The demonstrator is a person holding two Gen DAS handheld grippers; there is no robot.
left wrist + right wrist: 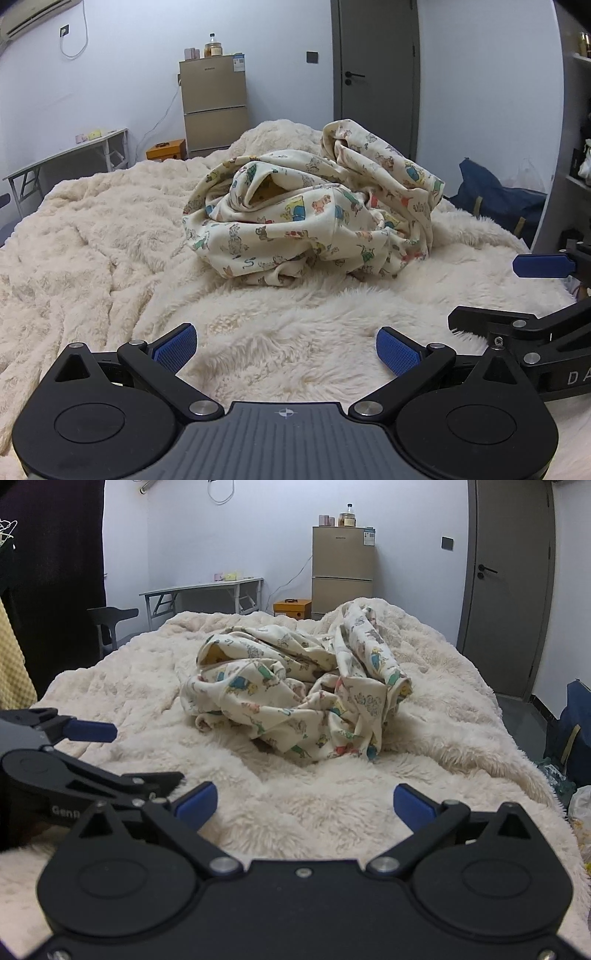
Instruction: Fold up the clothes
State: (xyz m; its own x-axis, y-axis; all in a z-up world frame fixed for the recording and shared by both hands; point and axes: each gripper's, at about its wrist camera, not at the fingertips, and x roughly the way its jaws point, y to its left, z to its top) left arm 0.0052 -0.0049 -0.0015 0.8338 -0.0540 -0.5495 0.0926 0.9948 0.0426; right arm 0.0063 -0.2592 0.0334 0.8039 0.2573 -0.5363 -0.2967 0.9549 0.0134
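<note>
A crumpled cream garment (314,210) (295,686) printed with small coloured cartoon animals lies bunched in a heap in the middle of a fluffy cream blanket (110,240) (443,720) on a bed. My left gripper (286,349) is open, low over the blanket and short of the heap, its blue pads (175,349) wide apart with nothing between them. My right gripper (306,805) is also open and empty, just in front of the heap. Each gripper shows at the edge of the other's view: the right gripper (517,291) and the left gripper (125,755).
Beyond the bed stand a tan fridge (214,107) (341,572), a grey door (376,74) (506,590), a white folding table (70,155) (203,590) and an orange box (166,149). A blue bag (495,199) sits by the bed's right side. A dark chair (110,624) stands at the left.
</note>
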